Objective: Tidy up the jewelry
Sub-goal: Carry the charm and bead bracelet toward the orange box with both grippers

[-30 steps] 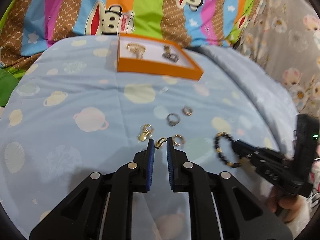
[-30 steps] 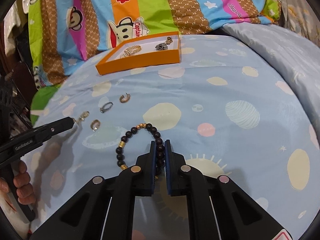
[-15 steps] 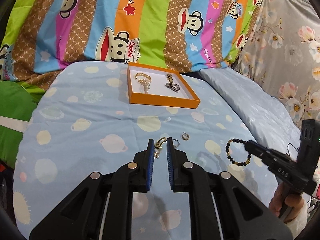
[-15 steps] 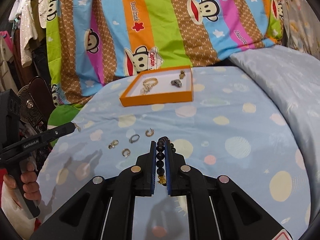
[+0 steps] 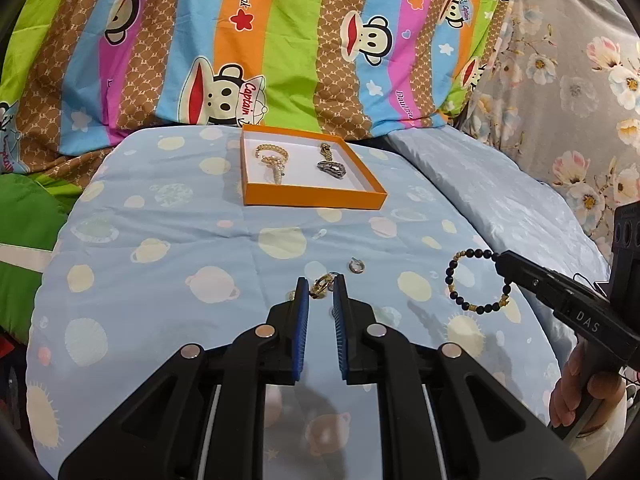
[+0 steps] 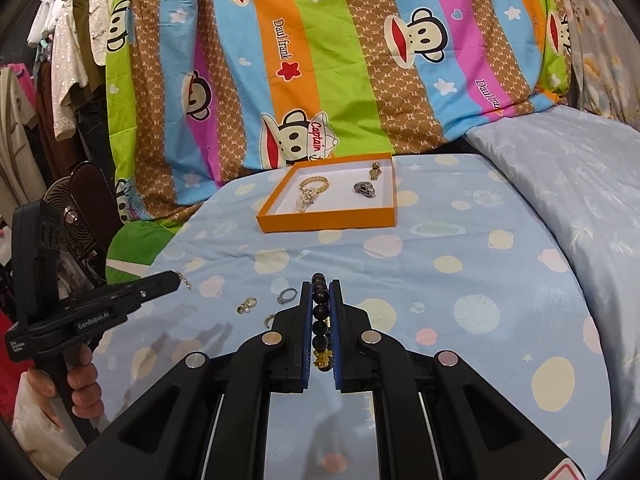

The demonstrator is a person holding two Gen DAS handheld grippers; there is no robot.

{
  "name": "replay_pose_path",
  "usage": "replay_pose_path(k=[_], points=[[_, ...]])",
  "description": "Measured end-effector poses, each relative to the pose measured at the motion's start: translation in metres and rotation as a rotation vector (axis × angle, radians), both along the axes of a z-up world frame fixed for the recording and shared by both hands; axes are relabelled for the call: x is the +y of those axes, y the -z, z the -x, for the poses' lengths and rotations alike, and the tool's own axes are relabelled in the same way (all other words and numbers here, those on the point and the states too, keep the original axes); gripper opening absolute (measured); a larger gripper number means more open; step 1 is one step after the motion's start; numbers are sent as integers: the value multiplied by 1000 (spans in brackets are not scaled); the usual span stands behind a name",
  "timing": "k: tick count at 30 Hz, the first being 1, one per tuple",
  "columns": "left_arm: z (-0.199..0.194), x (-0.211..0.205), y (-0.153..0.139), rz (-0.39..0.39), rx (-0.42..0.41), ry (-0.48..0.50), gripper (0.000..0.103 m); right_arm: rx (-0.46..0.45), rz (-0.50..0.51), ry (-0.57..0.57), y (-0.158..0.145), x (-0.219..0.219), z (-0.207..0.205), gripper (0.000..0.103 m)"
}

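A bed (image 5: 168, 248) covered with a pale blue sheet printed with planets and suns carries everything. Behind it hangs a striped cartoon-monkey cloth (image 5: 280, 40), with a grey floral fabric (image 5: 568, 80) to the right. In the right wrist view, clothes (image 6: 60, 60) hang at the far left and a small fan (image 6: 76, 220) stands beside the bed.

An orange box (image 5: 312, 198) sits at the far side of the bed, holding a gold chain piece (image 5: 273, 157) and a dark silvery piece (image 5: 330, 167).

The left tongs (image 5: 320, 290) are clenched on a small gold earring (image 5: 321, 285), which is pinched at their tips above the sheet. A silver ring (image 5: 356, 266) lies on the sheet just beyond them.

The right tongs (image 6: 321, 292) are clenched on a black bead bracelet (image 6: 320, 322), with the beads running between the blue pads; in the left wrist view the loop (image 5: 476, 280) hangs free from their tip, above the sheet. Three small rings (image 6: 287, 295) lie on the sheet left of the right tongs, well short of the box.
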State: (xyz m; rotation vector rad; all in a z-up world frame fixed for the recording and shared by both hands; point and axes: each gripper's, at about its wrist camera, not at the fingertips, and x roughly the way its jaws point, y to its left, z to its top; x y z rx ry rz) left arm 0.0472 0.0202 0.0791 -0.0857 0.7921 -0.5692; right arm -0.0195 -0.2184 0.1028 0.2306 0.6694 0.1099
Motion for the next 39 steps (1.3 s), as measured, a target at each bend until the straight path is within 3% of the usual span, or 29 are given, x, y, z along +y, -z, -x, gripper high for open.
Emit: replay_pose_path(k=[10,19,32,39], points=[[-11,-4,-6,-4,-2,13,12,-25,8,-14,-12,2,-18,7],[-45,-12,-20,-18,-43,6,12,-61,20,-34,-26,1,-60,7],[-151,-66,-29,-42,-71,48,12,-65,-12,-57,-35,-9,-173,7],[-218,-105,-23,-71,-67,58,12,-22,-32,-61,-23,-10,-248,7]])
